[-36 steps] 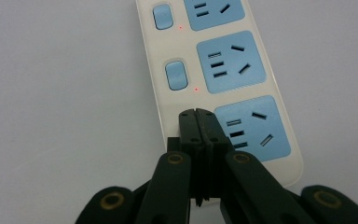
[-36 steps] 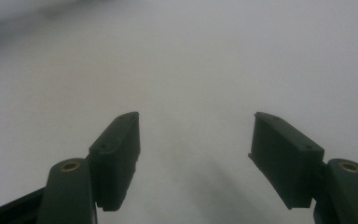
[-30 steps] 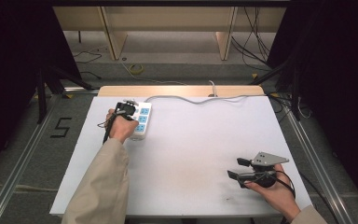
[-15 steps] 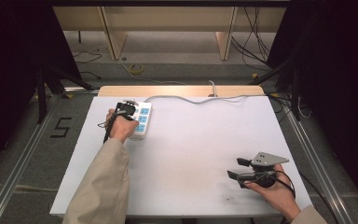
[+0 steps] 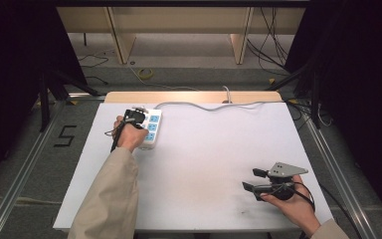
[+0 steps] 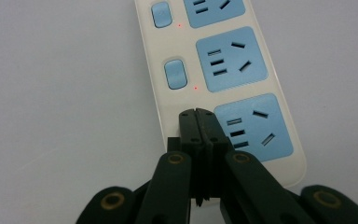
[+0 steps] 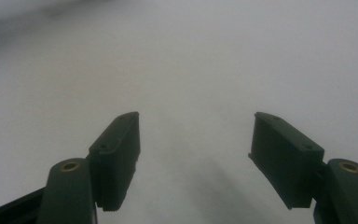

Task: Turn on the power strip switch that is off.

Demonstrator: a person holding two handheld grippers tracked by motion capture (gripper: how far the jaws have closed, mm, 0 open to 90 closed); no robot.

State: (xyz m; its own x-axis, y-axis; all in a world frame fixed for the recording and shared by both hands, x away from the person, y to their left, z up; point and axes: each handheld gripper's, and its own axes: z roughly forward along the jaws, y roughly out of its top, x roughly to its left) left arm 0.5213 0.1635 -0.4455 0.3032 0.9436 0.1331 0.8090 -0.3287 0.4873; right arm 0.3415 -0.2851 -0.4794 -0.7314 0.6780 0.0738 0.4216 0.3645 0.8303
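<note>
A white power strip [image 5: 152, 127] with blue sockets lies at the far left of the white table [image 5: 204, 149]. My left gripper [image 5: 139, 119] is shut with nothing between its jaws. In the left gripper view its tips [image 6: 196, 115] rest on the power strip [image 6: 223, 70] beside the nearest socket, where they hide that socket's switch. Two blue rocker switches [image 6: 175, 73] farther along each have a small red light [image 6: 195, 87] lit beside them. My right gripper [image 5: 249, 179] stands open and empty low over the table at the near right, as its own view confirms [image 7: 196, 126].
A grey cable [image 5: 219, 105] runs from the power strip along the table's far edge, in front of a wooden board [image 5: 189, 96]. Metal rails [image 5: 25, 164] flank the table on both sides.
</note>
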